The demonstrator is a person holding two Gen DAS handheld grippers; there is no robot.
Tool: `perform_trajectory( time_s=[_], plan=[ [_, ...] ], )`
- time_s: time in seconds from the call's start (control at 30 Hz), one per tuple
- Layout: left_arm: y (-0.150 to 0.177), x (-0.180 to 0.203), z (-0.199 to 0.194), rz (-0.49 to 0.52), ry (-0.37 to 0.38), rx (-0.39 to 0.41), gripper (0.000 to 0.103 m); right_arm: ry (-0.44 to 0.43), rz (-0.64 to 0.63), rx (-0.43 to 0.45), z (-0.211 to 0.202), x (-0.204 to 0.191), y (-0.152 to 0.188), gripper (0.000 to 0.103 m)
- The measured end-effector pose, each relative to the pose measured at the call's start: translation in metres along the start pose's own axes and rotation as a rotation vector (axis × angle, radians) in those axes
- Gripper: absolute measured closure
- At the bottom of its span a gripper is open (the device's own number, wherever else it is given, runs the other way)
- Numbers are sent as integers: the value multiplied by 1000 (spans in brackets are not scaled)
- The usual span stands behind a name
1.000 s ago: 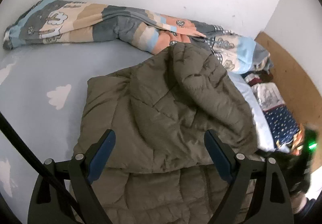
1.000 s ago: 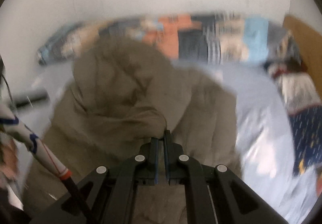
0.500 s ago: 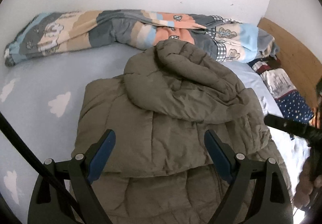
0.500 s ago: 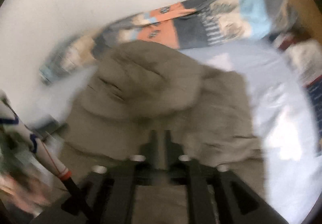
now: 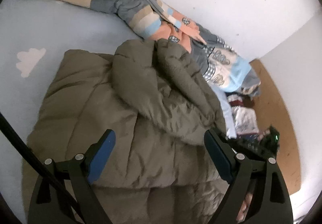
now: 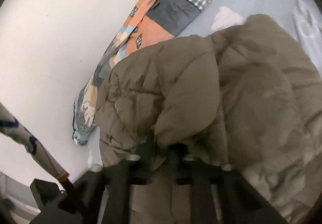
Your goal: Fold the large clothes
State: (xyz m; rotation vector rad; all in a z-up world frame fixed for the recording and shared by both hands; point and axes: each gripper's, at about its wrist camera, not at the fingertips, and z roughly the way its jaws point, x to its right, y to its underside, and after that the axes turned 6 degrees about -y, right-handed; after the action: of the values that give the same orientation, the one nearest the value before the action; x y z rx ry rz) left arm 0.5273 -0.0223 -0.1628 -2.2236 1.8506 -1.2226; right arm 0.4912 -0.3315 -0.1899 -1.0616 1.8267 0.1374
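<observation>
An olive quilted jacket (image 5: pixel 128 115) lies on the pale blue bed sheet (image 5: pixel 40 28), with its hood and a sleeve folded over the body. My left gripper (image 5: pixel 160 149) hovers over the jacket's near part, its blue pads (image 5: pixel 102 153) wide apart and open, nothing between them. In the right wrist view the same jacket (image 6: pixel 231 93) fills the right half. My right gripper (image 6: pixel 163 153) is blurred at the edge of a folded flap. Its jaws are closing, with olive fabric pinched between the two dark fingers (image 6: pixel 148 153).
A patchwork quilt (image 5: pixel 140 14) is bunched along the white wall behind the jacket. Piled clothes (image 5: pixel 243 117) sit at the right by a wooden board (image 5: pixel 281 115). A white patterned pole with a red band (image 6: pixel 40 153) crosses the right view's lower left.
Both views have rolled and dropped closer to the jacket. The right gripper has moved in from above the hood to the folded flap's edge. The left gripper's jaws stay wide.
</observation>
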Motion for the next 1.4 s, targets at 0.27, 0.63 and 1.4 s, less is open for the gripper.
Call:
perform_trajectory(
  time_s=[0.27, 0.63, 1.4],
  plan=[
    [5, -11, 21, -91, 104, -22, 44, -79, -25, 42, -51, -25, 14, 97],
    [45, 28, 53, 288, -386, -17, 73, 240, -163, -72, -17, 3, 52, 97],
    [45, 33, 24, 338, -379, -65, 51, 361, -340, 121, -70, -63, 10, 78]
  ],
)
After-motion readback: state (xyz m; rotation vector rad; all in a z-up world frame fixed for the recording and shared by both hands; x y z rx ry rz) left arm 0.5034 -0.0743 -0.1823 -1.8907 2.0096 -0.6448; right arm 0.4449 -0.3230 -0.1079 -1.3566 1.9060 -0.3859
